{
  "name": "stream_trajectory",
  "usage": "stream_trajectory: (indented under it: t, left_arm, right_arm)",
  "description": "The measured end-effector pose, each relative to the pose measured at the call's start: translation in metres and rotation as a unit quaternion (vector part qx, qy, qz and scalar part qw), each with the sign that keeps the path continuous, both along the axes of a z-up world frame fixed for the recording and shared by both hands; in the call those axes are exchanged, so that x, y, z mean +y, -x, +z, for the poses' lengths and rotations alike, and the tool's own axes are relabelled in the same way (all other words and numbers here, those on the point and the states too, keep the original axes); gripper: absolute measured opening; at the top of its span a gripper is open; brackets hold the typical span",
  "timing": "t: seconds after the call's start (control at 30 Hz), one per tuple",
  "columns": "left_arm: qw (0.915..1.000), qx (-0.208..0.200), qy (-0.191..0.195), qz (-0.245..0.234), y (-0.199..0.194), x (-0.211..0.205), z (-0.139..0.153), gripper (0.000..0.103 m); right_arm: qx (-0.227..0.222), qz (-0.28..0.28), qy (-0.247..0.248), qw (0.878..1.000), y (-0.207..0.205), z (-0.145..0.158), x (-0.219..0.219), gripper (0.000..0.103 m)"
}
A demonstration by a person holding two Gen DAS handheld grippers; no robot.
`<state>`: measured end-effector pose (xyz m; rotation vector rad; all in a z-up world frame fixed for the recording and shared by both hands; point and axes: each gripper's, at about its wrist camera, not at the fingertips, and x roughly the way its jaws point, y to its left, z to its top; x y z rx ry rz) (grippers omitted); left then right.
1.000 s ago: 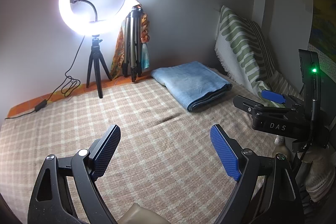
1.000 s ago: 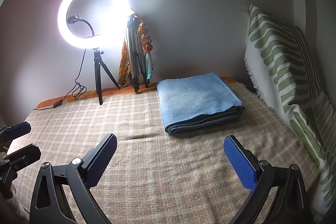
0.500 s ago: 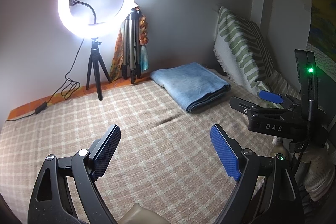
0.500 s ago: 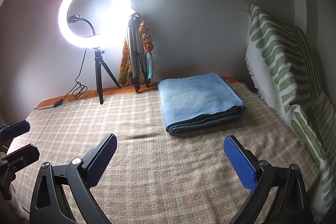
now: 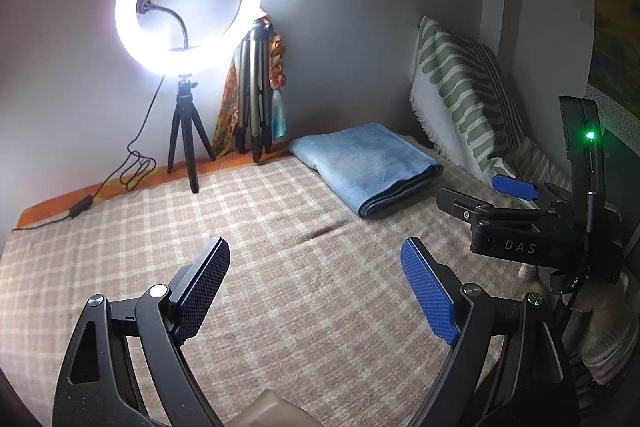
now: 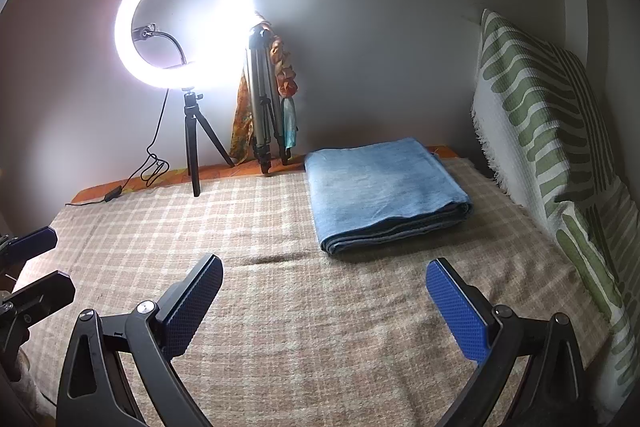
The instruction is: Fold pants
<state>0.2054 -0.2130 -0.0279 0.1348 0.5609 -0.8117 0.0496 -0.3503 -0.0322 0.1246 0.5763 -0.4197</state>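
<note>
Right wrist view: blue pants (image 6: 384, 191) lie neatly folded; both grippers' fingers (image 6: 456, 307) spread wide, empty.

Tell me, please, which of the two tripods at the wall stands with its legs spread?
The black tripod under the ring light has its legs spread; the silver tripod to its right is folded, leaning against the wall.

bed, checked cover (image 6: 280, 307) | folded blue pants (image 6: 380, 187) | ring-light tripod (image 6: 196, 147)
</note>
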Motion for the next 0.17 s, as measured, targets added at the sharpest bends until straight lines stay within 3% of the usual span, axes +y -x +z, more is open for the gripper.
stream_trajectory:
  t: [0.17]
  left_arm:
    - [0.9999, -0.008, 0.008, -0.007, 0.0025, 0.0007, 0.0019, 0.088]
  right_arm:
    - [0.0, 0.0, 0.0, 1.0, -0.0002, -0.0001, 0.0, 0.103]
